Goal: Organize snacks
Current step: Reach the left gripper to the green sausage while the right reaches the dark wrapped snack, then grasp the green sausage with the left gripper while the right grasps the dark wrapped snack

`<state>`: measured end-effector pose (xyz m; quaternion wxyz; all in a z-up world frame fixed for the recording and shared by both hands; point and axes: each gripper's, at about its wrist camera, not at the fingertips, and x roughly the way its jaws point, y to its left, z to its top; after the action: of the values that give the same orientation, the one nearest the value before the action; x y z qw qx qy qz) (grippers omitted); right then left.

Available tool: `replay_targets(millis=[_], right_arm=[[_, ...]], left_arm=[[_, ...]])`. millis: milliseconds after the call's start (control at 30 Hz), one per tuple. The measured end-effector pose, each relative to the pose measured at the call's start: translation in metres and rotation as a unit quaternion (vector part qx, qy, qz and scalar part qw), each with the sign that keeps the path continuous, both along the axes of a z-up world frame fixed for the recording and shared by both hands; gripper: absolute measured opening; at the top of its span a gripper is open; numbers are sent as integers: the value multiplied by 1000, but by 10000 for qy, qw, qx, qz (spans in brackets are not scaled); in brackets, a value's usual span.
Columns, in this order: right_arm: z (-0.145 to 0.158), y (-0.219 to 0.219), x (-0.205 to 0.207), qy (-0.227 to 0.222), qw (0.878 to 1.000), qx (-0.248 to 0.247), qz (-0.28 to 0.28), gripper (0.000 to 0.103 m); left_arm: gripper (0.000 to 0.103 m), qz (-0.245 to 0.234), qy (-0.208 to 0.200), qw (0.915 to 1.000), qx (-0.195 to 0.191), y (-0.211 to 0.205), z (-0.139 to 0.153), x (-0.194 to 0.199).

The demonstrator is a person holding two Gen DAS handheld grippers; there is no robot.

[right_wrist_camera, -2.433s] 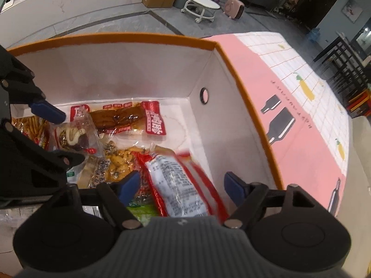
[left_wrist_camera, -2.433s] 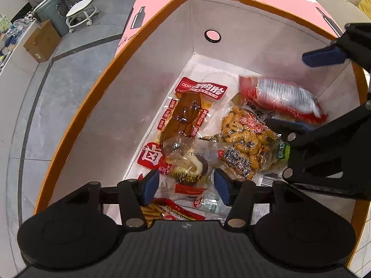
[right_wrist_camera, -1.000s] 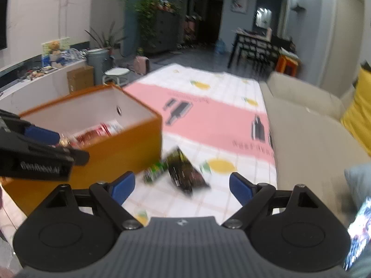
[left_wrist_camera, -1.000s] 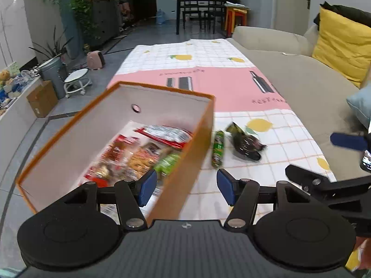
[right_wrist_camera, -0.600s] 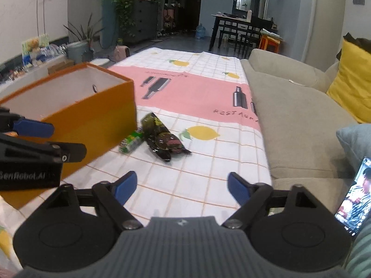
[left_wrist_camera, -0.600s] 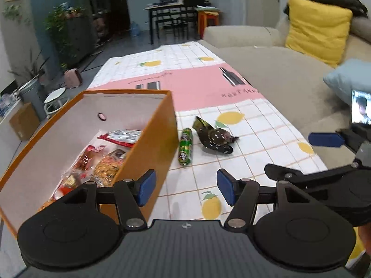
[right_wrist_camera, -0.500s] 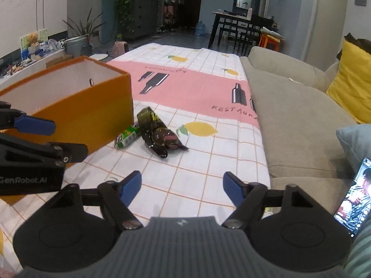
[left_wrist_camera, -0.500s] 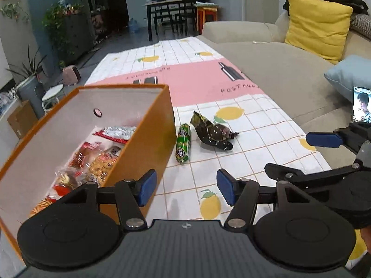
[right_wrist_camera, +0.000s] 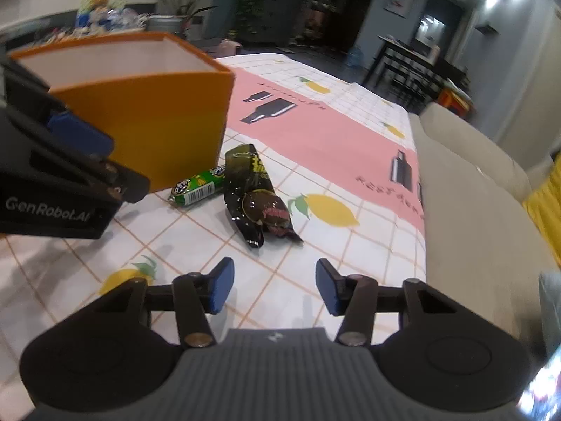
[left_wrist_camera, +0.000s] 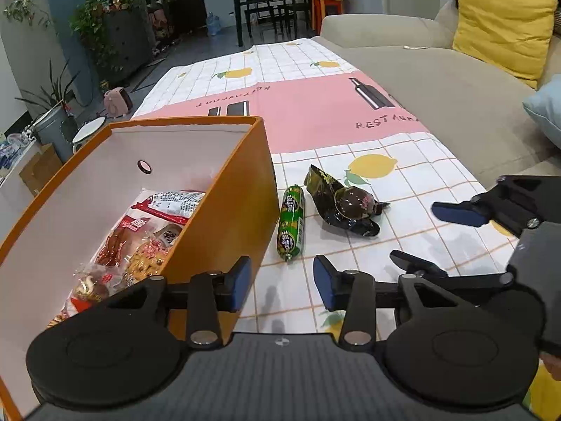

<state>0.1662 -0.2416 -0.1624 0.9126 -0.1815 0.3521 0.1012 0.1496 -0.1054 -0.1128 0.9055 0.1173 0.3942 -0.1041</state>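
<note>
An orange box (left_wrist_camera: 242, 210) with white inside holds several snack packets (left_wrist_camera: 140, 242); it also shows in the right wrist view (right_wrist_camera: 157, 119). On the tablecloth to its right lie a green sausage stick (left_wrist_camera: 291, 226) (right_wrist_camera: 198, 189) and a dark snack packet (left_wrist_camera: 345, 207) (right_wrist_camera: 256, 201). My left gripper (left_wrist_camera: 280, 282) is open and empty, near the box's right corner, short of the sausage stick. My right gripper (right_wrist_camera: 271, 289) is open and empty, a little short of the dark packet; it also shows in the left wrist view (left_wrist_camera: 434, 235).
The tablecloth (left_wrist_camera: 305, 112) is white checked with lemons and a pink band. A beige sofa (left_wrist_camera: 438, 80) with a yellow cushion (left_wrist_camera: 501, 24) runs along the right edge. Chairs, plants and a dining table stand far behind.
Both grippers have risen out of the box and drawn back to the right of it. The right gripper has since come lower and closer to the dark packet and sausage stick.
</note>
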Motion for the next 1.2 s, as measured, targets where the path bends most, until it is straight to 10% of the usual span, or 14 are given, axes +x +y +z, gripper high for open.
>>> replay_targets(millis=[500, 1067, 1200], right_arm=[[-24, 6, 33, -101, 9959, -88, 896, 0], [-23, -22, 22, 100, 9998, 76, 171, 0], [-21, -22, 23, 151, 9995, 283, -34, 0]], left_arm=[[41, -136, -256, 9995, 121, -14, -26, 16], [39, -38, -222, 9962, 845, -41, -56, 38], [25, 18, -41, 9978, 669, -34, -53, 41]])
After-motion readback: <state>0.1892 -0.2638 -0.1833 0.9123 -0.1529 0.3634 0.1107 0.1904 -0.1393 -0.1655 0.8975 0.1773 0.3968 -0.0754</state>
